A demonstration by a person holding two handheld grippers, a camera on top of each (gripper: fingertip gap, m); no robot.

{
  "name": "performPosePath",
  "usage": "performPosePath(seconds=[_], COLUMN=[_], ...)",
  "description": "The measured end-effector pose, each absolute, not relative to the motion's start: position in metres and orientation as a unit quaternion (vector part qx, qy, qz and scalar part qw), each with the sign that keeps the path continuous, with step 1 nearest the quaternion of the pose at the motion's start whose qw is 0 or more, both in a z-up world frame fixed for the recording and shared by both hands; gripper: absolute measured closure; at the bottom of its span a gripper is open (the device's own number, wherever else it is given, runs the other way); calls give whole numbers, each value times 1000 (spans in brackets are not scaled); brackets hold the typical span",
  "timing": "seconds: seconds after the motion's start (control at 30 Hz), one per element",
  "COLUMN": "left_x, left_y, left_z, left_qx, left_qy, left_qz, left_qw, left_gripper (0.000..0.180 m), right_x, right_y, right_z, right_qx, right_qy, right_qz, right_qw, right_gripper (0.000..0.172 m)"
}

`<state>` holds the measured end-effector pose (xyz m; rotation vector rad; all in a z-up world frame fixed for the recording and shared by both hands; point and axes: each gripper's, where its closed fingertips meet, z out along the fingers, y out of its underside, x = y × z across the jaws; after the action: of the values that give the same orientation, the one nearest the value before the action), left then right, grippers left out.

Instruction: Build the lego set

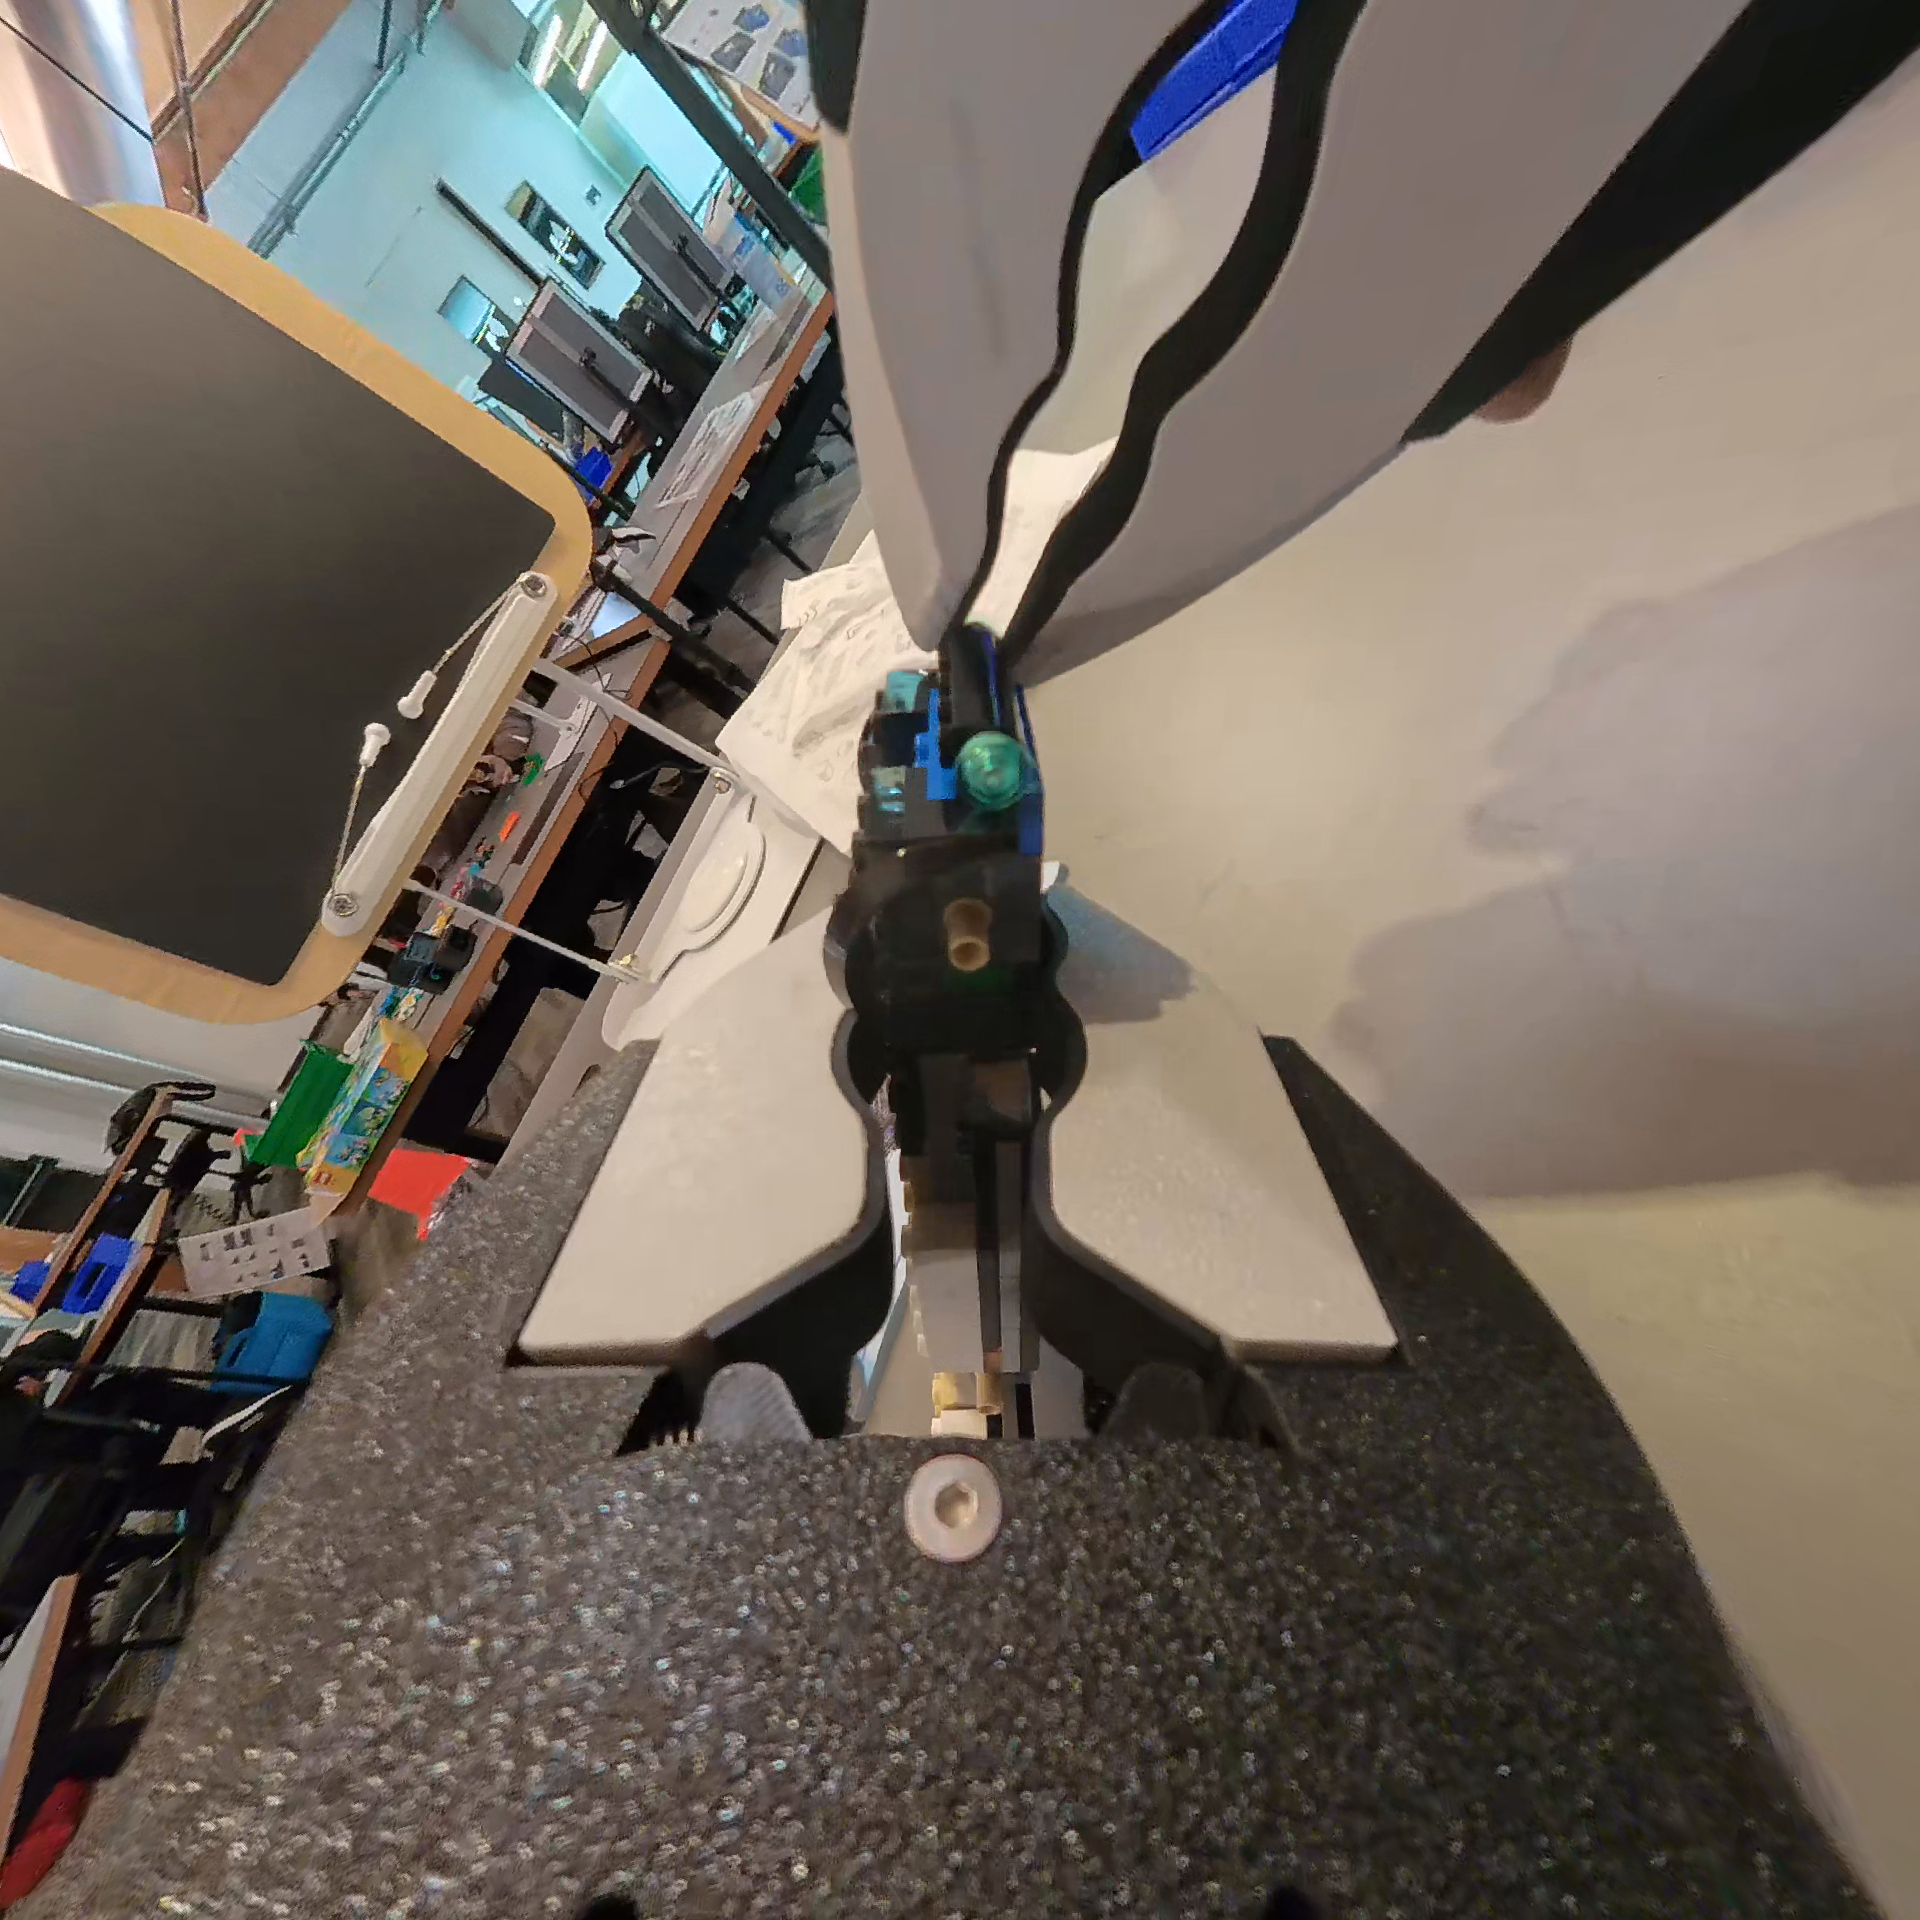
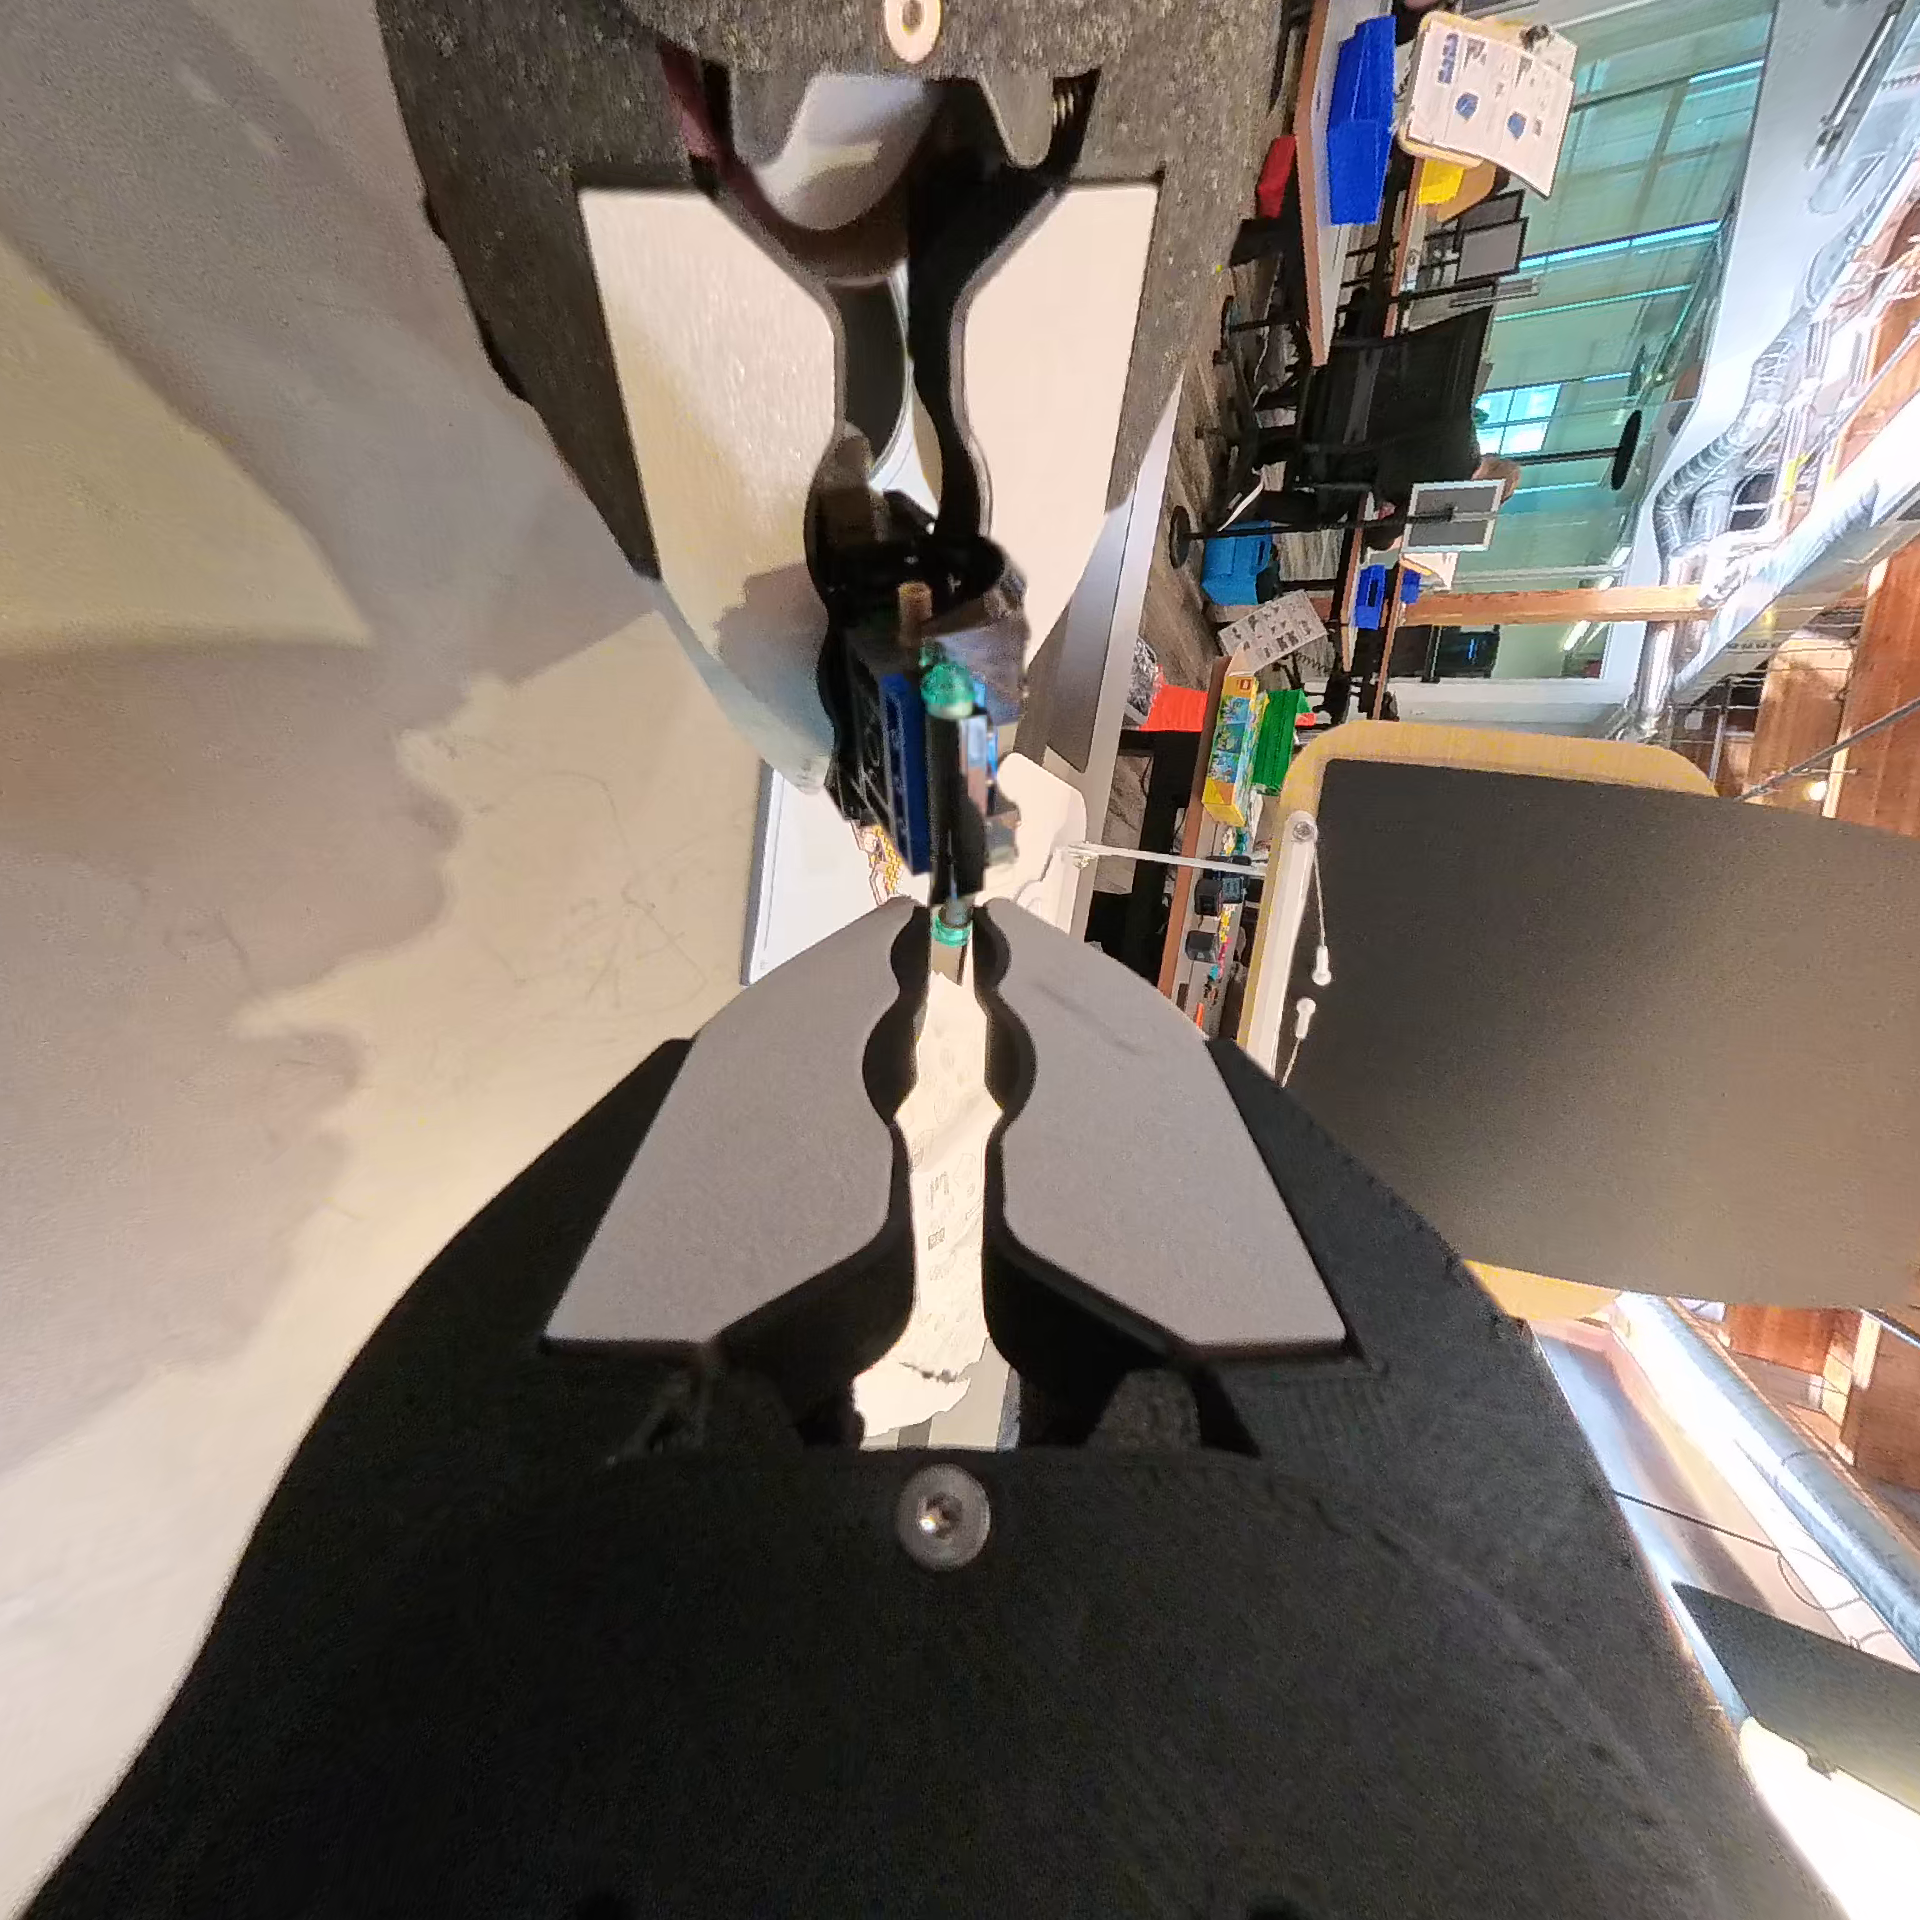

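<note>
My left gripper (image 1: 951, 935) is shut on a black brick-built model (image 1: 940, 925) with blue plates, a tan pin and a clear teal round stud (image 1: 987, 769). It holds the model in the air over a white table (image 1: 1455, 727). My right gripper (image 2: 951, 925) meets it head-on and is shut on a small teal and grey piece (image 2: 951, 935) at the tip of the model's black bar (image 2: 951, 800). In the left wrist view the right gripper (image 1: 982, 639) reaches in from above. In the right wrist view the left gripper (image 2: 914, 540) comes from above, closed on the model (image 2: 883, 748).
A printed instruction sheet (image 1: 821, 686) and a white tray (image 2: 831, 883) lie on the table under the model. A black panel with a wooden rim (image 1: 208, 582) stands beside it. Colourful boxes (image 2: 1247, 748), blue bins (image 2: 1361, 125) and other desks are farther off. The tips of one gripper are about 4 cm away from the tips of the other.
</note>
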<state>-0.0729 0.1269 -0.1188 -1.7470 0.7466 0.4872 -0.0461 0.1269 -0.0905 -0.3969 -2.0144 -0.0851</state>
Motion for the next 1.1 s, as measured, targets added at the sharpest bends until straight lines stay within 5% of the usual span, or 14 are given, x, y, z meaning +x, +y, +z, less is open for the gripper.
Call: performPosePath(seconds=[1.1], left_x=[-62], left_y=[124], left_z=[-131], left_qx=[-737], left_qy=[367], left_qz=[165], left_qw=[543], left_gripper=[156], right_x=[-35], right_y=[117], right_z=[-98], right_qx=[-171], right_qy=[-852], right_qz=[186], right_qw=[459], right_gripper=[166])
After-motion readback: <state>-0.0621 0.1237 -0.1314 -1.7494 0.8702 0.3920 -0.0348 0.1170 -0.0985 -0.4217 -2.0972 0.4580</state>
